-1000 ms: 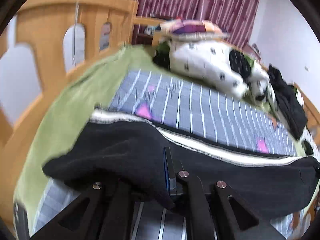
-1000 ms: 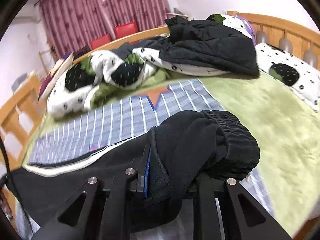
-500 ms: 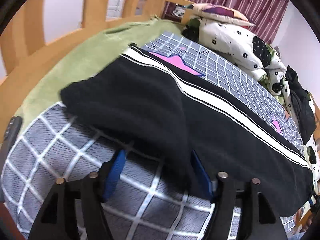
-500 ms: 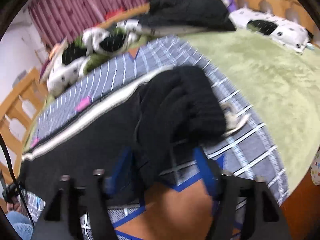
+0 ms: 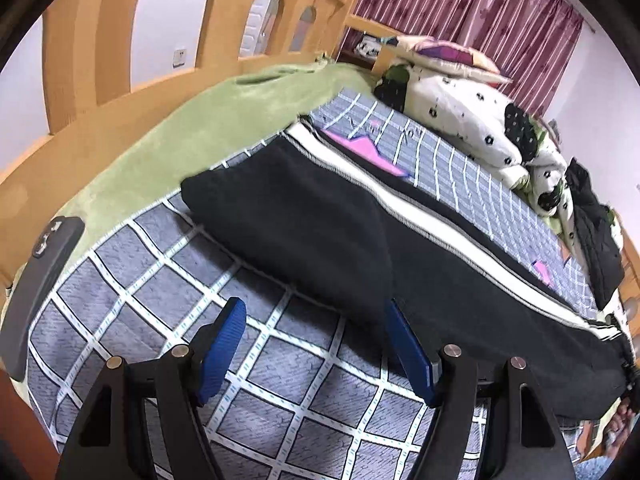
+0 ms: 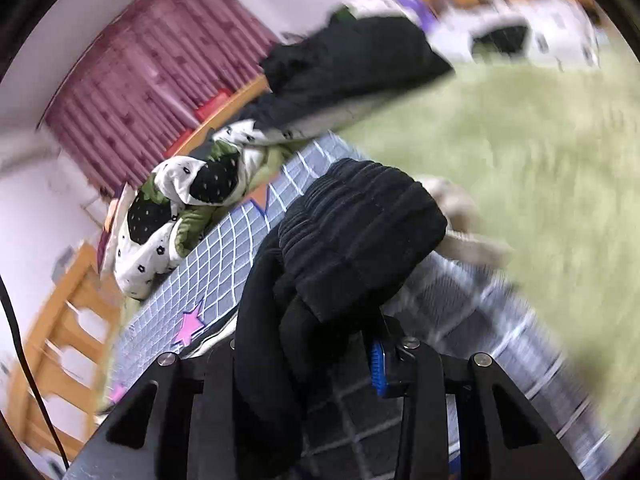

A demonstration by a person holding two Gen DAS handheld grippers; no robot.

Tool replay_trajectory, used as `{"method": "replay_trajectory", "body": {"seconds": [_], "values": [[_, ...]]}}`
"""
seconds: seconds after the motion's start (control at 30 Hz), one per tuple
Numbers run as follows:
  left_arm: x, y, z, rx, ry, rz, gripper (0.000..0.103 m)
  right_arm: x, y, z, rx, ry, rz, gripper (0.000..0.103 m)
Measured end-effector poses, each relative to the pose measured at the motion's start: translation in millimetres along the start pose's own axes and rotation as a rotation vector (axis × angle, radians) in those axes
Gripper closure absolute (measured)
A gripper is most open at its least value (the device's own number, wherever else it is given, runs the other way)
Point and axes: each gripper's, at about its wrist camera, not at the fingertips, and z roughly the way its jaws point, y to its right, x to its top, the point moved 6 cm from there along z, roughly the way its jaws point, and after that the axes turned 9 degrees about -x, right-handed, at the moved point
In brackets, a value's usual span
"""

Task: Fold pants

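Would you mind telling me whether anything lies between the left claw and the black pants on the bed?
Nothing visible does. The left claw stands open over bare checked blanket, its jaws having just opened further, and the folded edge of the black pants lies directly ahead, beside the right blue pad.

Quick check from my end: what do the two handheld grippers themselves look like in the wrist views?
Both match. The left gripper has matte black angular linkage arms with triangular cut-outs and round silver pivot screws, and its fingers carry ribbed blue pads. The right gripper has the same black frame and silver screws; only one blue ribbed pad shows, the other hidden by cloth. A thin black cable runs down that view's left edge. No sleeves visible.
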Motion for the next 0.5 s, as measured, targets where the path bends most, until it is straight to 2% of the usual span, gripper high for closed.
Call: {"method": "replay_trajectory", "body": {"seconds": [0.07,0.13,0.2,0.37,0.4,0.43,0.47,0.5], "values": [[1.1,-5.7,4.4,-0.023,-0.008,-0.03,0.027,-2.1,0.0,9.9,-0.082,-0.024,-0.094,0.054],[2.4,-11.7,18.2,-0.038,-0.045,-0.069,0.027,-18.4,12.1,27.9,-0.165,-0.134,-0.157,0.052],[4.4,-17.3,31.7,-0.059,-0.066,-0.108,0.027,-36.2,27.7,32.3,-0.206,-0.21,-0.184,0.048],[24.6,-33.2,67.8,-0.071,-0.03,-0.202,0.03,-47.5,50.3,-18.6,-0.272,-0.15,-0.211,0.042],[29.8,-35.4,73.6,-0.057,-0.026,-0.211,0.047,-48.2,52.2,-25.2,-0.273,-0.151,-0.206,0.042],[38.8,-39.5,79.2,-0.009,-0.025,-0.206,0.076,-48.3,53.0,-31.9,-0.279,-0.157,-0.201,0.042],[47.8,-42.9,81.0,0.032,-0.029,-0.185,0.088,-48.7,52.1,-38.8,-0.298,-0.16,-0.199,0.042],[56.6,-44.4,80.2,0.03,-0.025,-0.166,0.091,-48.2,50.2,-44.5,-0.327,-0.157,-0.204,0.042]]}}
